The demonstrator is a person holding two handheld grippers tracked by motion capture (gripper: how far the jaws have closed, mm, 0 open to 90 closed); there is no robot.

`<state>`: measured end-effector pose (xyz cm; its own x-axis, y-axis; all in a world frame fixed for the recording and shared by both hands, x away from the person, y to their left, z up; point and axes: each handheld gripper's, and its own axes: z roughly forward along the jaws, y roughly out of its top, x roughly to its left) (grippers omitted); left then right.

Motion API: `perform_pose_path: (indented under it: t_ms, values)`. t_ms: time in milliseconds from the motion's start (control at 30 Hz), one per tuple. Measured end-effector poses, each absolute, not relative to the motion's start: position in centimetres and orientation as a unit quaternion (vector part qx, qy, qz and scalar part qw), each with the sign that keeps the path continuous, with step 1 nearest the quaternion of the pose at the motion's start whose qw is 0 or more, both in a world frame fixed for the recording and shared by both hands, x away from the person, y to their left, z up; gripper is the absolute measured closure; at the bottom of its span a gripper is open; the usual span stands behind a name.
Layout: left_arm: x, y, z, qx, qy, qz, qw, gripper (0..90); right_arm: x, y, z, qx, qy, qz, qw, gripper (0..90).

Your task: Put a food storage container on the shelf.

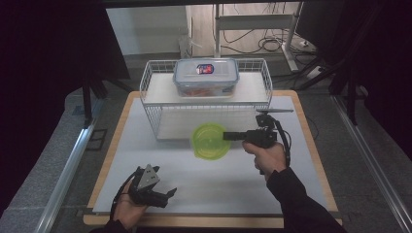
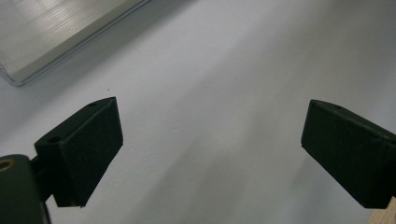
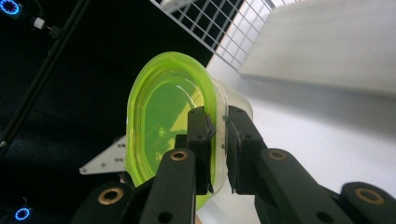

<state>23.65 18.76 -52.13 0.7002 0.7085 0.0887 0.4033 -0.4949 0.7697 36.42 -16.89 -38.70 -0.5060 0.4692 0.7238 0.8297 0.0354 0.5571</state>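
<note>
High view, lower left of frame: left gripper (image 1: 167, 194) resting low over the white table (image 1: 204, 184), jaws spread wide with nothing between them, as the left gripper view confirms. Centre of frame: green container (image 1: 210, 140), just in front of the wire rack (image 1: 145, 85), whose upper shelf carries a clear lidded box (image 1: 206, 77). Centre right: right gripper (image 1: 226, 136), jaws clamped on the container's rim. The grasp appears complete; placement, presumably on or in the rack, seems yet to be done.
</note>
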Motion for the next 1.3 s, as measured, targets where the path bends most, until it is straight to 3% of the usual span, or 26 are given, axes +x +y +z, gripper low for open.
perform_pose_path:
  t_ms: [1300]
  values:
    - [23.4, 18.4, -51.9, 0.843, 0.32, 0.21, 0.379, 4.8, 41.2, -17.0, -27.0, -0.487, -0.653, -0.553, 0.177, 81.2]
